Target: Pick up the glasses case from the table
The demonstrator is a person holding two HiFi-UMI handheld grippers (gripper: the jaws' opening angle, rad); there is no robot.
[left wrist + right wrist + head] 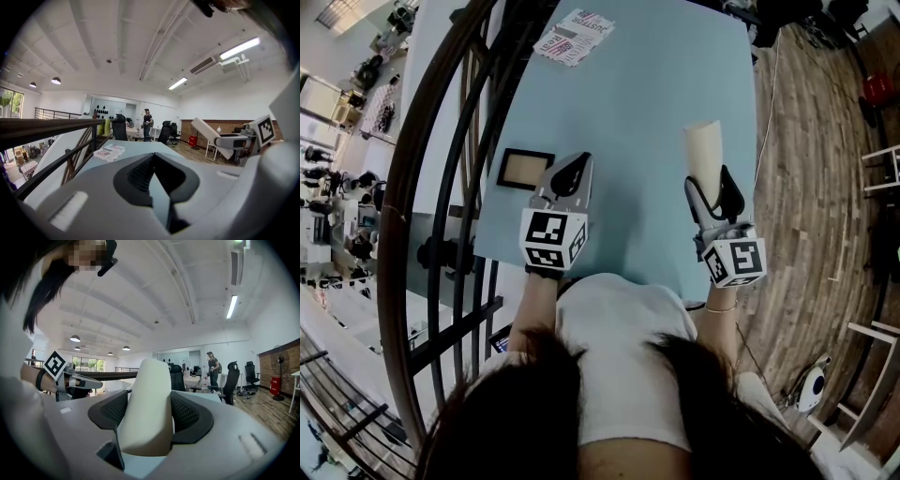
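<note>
— Two grippers are up; what does each one have?

— The right gripper [151,405] is clamped on the glasses case [703,141]; its dark ribbed pads [190,411] press the case's two long sides, and the cream case juts forward past the jaws.

— Is the case on the table [656,94]?

— No; from the left gripper view it hangs in the air at the right, its far end tilted upward, with the brick wall behind it; from the head view it sits over the near right part of the pale blue tabletop.

— And the left gripper [153,157]?

— Its jaws are together at the tips with nothing between them; it hovers over the near left part of the table, well apart from the case.

— Anything else on the table?

— A small dark-rimmed picture frame [525,169] lies flat just beside the left gripper; what it holds is too small to tell, perhaps only a plain tan panel; a fan of printed leaflets [573,37] lies at the far edge.

— Around it?

— A dark railing [441,141] runs along the left; wooden floor [816,187] lies to the right; a person [147,123] stands far back among office chairs.
</note>
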